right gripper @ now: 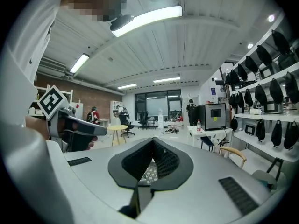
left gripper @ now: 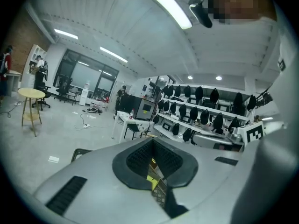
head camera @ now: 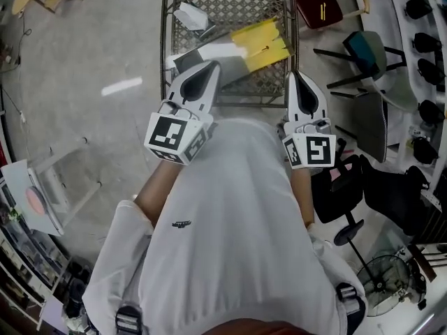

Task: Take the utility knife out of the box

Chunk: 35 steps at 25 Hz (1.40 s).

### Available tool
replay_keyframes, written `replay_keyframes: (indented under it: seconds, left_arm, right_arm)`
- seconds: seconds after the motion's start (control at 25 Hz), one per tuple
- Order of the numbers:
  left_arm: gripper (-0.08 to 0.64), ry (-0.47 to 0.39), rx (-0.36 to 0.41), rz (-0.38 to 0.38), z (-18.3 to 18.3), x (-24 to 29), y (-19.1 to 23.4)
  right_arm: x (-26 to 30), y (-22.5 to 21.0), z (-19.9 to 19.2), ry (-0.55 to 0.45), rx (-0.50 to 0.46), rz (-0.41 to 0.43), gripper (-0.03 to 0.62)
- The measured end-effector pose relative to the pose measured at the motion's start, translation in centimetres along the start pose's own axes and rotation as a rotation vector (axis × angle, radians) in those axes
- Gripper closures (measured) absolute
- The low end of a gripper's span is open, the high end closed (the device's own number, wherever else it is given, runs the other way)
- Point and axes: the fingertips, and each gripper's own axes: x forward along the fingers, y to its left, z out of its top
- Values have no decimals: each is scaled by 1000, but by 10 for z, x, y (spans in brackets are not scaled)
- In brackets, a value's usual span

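My left tool point(head camera: 213, 65) is held in near my chest, jaws together, nothing in them. Just past it is the dark metal mesh worktop point(head camera: 230, 5), with a flat yellow box point(head camera: 262, 44) lying toward its right side. I can't pick out the utility knife itself. My right tool point(head camera: 293, 77) is also closed and empty.

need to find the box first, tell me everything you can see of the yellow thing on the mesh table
The yellow thing is flat and bright, and looks like card or thin plastic. It seems to be two panels side by side with a crease between them. It lies askew on the right half of the mesh table, its lower-left edge against a grey flat piece. Nothing grips it. Whether it is the box, or holds a knife, cannot be told.
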Motion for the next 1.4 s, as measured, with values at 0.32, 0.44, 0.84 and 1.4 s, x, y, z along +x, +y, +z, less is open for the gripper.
replay_keyframes:
  seconds: [0.32,0.44,0.84,1.4]
  left_arm:
    - [558,7,-5,72,-5,20,-4]
    - [558,30,-34,119,-16,25,-2]
    - [558,90,-86,221,-56,57,7]
    - [558,143,-115,301,-115,104,29]
  right_arm:
    - [23,-22,-25,61,-31,110,595]
    - [36,-24,-42,116,-55,185,594]
    - [83,-45,-110,262,-91,345,580]
    - [131,-60,-228,465,-450,673,521]
